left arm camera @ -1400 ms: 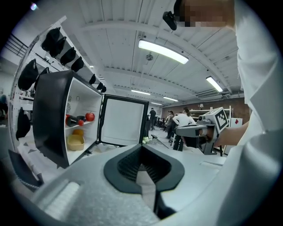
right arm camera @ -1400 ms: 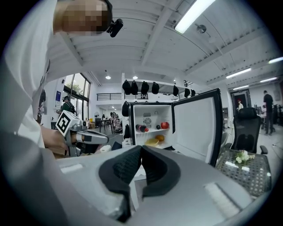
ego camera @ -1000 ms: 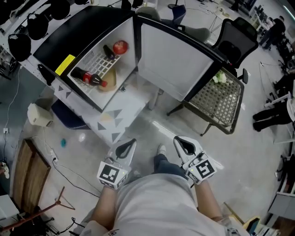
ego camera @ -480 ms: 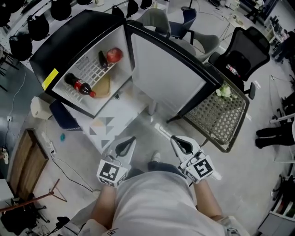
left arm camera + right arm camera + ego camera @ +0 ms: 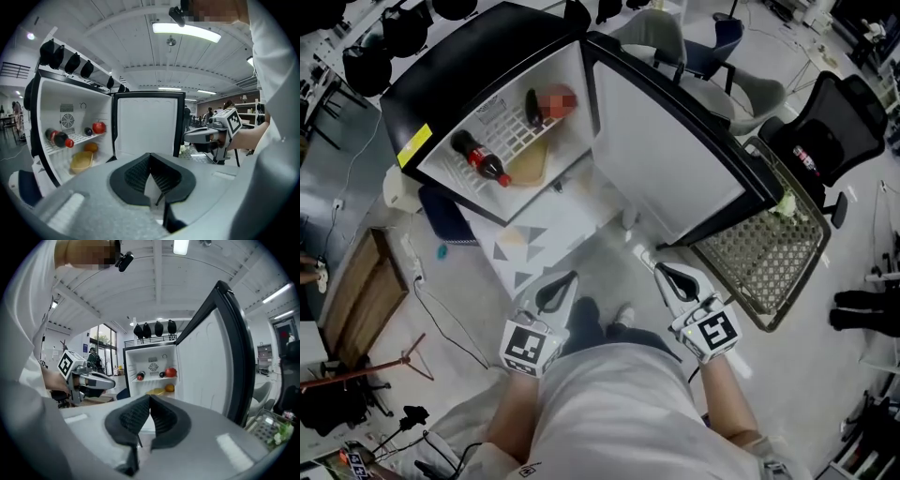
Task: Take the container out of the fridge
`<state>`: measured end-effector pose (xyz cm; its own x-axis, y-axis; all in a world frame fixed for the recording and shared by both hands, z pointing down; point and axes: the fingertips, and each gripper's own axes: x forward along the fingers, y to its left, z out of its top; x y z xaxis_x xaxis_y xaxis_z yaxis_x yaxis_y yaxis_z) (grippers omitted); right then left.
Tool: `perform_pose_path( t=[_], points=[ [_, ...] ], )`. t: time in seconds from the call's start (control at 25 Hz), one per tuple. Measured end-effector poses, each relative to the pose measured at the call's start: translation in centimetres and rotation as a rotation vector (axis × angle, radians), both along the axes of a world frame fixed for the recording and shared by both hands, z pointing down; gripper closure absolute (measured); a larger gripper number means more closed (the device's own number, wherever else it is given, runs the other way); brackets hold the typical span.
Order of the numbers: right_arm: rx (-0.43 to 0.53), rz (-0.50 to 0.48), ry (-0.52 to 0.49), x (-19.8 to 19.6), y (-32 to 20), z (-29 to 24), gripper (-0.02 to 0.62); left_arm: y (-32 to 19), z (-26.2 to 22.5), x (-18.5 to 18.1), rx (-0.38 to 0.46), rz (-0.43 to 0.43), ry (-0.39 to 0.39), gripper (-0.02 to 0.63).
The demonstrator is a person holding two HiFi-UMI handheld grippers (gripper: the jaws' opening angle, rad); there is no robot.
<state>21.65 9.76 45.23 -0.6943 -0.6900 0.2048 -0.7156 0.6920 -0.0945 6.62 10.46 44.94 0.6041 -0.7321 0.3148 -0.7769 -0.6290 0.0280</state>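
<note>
A shallow, rounded yellow container lies below the white wire shelf in the open black fridge. The left hand-held gripper and right hand-held gripper are both pressed together and empty, over a glossy pale floor.

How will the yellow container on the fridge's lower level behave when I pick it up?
The yellow container looks like thin plastic, open-topped and seemingly empty, so it is probably light, with a slightly flexible rim. It sits low and wide, so it likely won't tip. Its smooth wall may be slippery.
</note>
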Motion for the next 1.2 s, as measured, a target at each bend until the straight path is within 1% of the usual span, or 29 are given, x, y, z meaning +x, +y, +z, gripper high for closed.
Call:
perform_pose_path(
  t=[0.28, 0.52, 0.84, 1.08, 1.2],
  points=[
    [-0.004, -0.074, 0.01, -3.8, -3.4, 0.1, 0.592, -2.0, 0.3, -4.1, -0.012, -0.086, 0.012, 0.598],
    [-0.007, -0.154, 0.045, -8.8, -7.2, 0.1, 0.592, -4.5, 0.2, -9.4, -0.009, -0.164, 0.029, 0.598],
    [0.001, -0.273, 0.108, -15.9, -12.0, 1.2, 0.592, -6.9, 1.3, -15.9, -0.013, -0.279, 0.057, 0.598],
    [0.001, -0.327, 0.16, -21.0, -15.4, 2.9, 0.592, -8.6, 2.4, -19.9, -0.027, -0.331, 0.076, 0.598],
    [-0.003, -0.347, 0.203, -23.1, -16.8, 4.3, 0.592, -9.2, 2.9, -21.6, -0.034, -0.346, 0.084, 0.598]
  ],
)
